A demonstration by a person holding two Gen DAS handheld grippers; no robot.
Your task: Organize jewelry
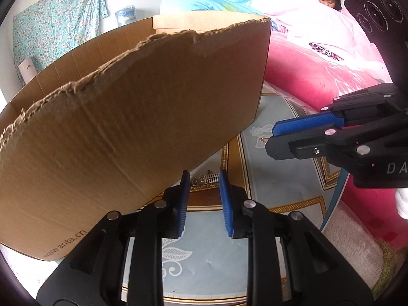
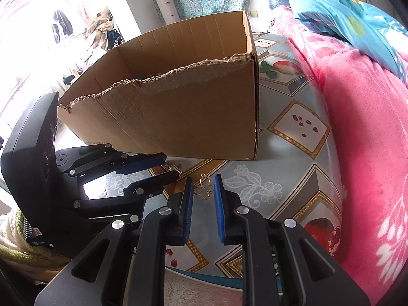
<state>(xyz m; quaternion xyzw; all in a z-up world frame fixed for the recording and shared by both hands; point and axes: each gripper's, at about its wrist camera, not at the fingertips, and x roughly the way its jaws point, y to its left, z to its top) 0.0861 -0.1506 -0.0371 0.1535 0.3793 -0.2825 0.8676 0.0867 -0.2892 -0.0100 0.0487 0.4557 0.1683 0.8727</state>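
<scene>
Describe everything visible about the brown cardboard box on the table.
The brown corrugated cardboard box stands upright on the patterned tablecloth, open at the top with no flaps. Its near wall has a ragged, torn upper edge, lower than the straight-cut far wall. A web address is printed near its bottom edge in the left wrist view. Something dark lies inside, too hidden to identify. Small metal jewelry pieces lie on the cloth just in front of it; whether they touch it cannot be told.

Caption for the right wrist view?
Right gripper, jaws apart, over a gold butterfly pendant beside a torn cardboard box.
</scene>
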